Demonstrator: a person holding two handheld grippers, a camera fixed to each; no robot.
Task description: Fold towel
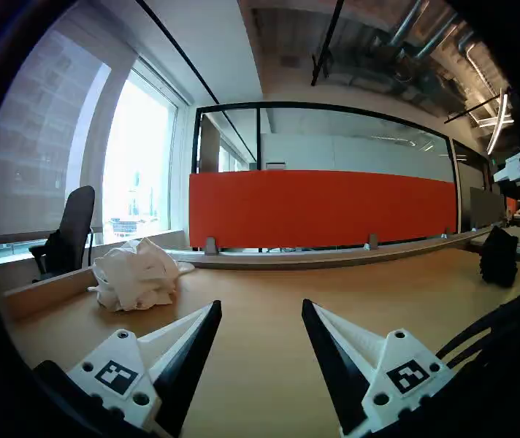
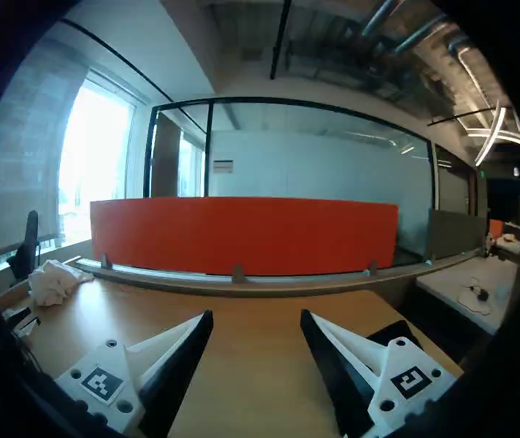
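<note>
A crumpled white towel (image 1: 137, 276) lies in a heap on the wooden desk (image 1: 274, 343), ahead and to the left of my left gripper (image 1: 261, 309). That gripper is open and holds nothing, its fingers hovering low over the desk. In the right gripper view the same towel (image 2: 52, 282) sits far off at the left edge of the desk (image 2: 260, 350). My right gripper (image 2: 256, 318) is also open and holds nothing, well to the right of the towel.
An orange divider panel (image 1: 322, 206) runs along the desk's far edge. A dark object (image 1: 499, 255) stands at the right of the desk. An office chair (image 1: 66, 233) is by the window at left. A neighbouring desk (image 2: 472, 281) lies to the right.
</note>
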